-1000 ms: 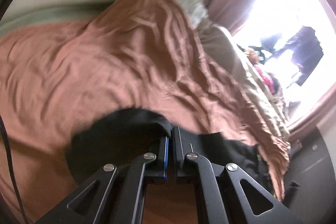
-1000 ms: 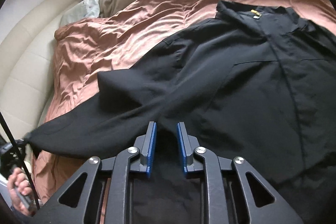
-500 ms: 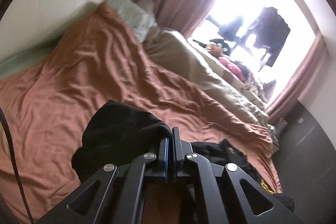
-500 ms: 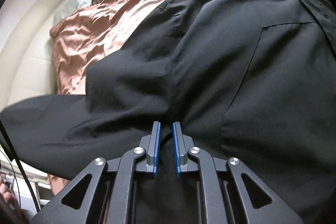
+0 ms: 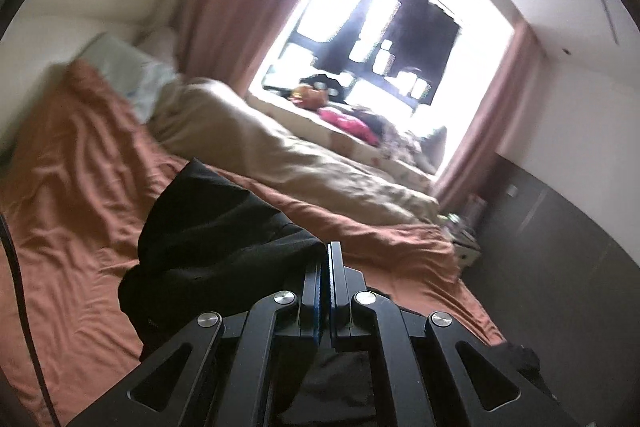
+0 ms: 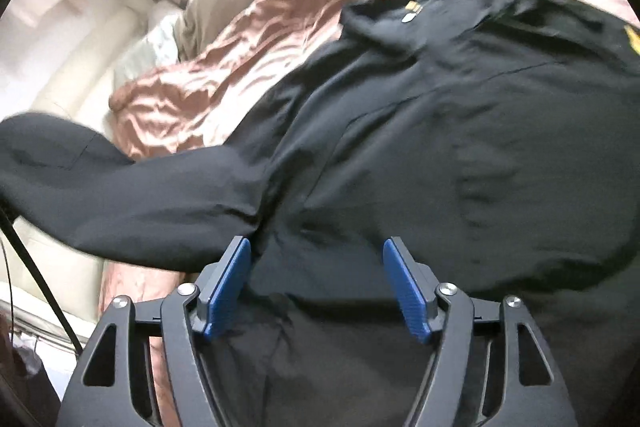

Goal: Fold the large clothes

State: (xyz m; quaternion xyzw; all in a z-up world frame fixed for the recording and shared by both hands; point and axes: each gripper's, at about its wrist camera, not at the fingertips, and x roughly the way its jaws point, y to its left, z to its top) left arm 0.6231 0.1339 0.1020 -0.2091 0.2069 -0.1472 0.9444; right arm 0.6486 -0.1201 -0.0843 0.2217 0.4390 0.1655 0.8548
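Note:
A large black jacket (image 6: 460,131) with a yellow collar label lies spread on a rust-brown bedspread (image 6: 280,27). Its sleeve (image 6: 120,187) is lifted off the bed and stretches away to the left. In the left wrist view my left gripper (image 5: 325,267) is shut on the sleeve end (image 5: 208,239), which bunches up to the left of the jaws, high above the bedspread (image 5: 80,195). My right gripper (image 6: 316,267) hovers low over the jacket's side near the armpit. Its jaws are opening, blue pads wide apart, with cloth lying below them but not pinched.
A beige duvet (image 5: 280,155) lies along the far side of the bed below a bright window (image 5: 380,39) with pink curtains. A cream padded headboard (image 6: 80,75) and a pale pillow (image 5: 132,75) stand at the head. A dark cabinet (image 5: 560,247) is at the right.
My left gripper has risen and swung toward the window, carrying the sleeve end up off the bed. My right gripper moved in close over the jacket, then its jaws spread from a narrow gap to wide apart.

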